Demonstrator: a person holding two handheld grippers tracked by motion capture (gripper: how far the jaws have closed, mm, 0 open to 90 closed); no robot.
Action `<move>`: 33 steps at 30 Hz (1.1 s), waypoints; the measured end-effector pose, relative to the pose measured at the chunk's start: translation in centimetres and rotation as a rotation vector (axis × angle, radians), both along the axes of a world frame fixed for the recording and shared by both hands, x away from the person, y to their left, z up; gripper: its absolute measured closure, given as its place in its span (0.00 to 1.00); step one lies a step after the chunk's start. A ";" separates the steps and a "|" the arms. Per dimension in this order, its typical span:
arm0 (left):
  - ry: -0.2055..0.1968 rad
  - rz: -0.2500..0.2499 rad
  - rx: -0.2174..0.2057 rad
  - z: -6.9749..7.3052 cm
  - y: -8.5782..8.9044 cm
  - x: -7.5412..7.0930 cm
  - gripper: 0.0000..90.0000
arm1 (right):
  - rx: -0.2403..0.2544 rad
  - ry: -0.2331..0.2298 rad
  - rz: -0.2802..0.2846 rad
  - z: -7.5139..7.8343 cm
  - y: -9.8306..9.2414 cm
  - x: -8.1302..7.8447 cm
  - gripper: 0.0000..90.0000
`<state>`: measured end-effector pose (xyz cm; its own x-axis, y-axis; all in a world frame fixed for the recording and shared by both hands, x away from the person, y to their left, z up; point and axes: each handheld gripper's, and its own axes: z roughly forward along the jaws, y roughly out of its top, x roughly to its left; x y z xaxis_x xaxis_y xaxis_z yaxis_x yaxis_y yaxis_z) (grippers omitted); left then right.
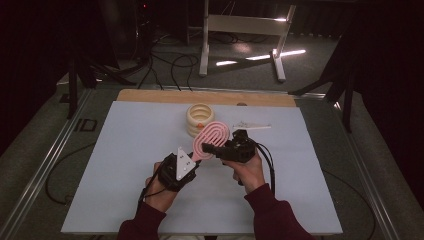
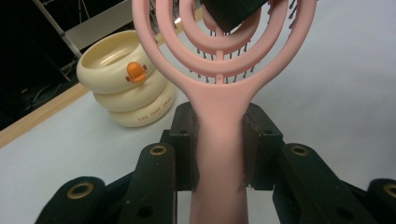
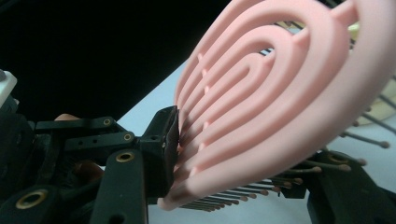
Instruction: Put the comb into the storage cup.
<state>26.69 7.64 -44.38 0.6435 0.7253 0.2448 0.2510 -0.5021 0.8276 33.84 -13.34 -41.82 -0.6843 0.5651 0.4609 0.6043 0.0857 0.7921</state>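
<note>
Fingers of both grippers on one pink hairbrush (image 1: 212, 138), held above the tabletop (image 1: 125, 165).

Left gripper (image 2: 219, 154) clamps the handle between its fingers, likely to steady the brush. Right gripper (image 3: 243, 163) has one finger (image 3: 163, 144) against the looped head's back and the other under the bristles, narrowed around the head, apparently for a handover. Cream stacked-ring holder (image 1: 200, 119) stands just beyond; small white piece (image 1: 251, 126) lies near it.
</note>
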 end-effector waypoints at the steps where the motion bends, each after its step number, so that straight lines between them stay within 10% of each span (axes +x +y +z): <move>1: 0.002 0.001 0.001 0.0 0.0 0.0 0.78 | -0.002 0.004 -0.002 0.0 0.0 0.0 0.56; 33: 0.040 -0.008 0.003 -0.4 0.3 0.6 0.71 | 0.034 0.025 0.044 0.4 1.1 -0.6 0.71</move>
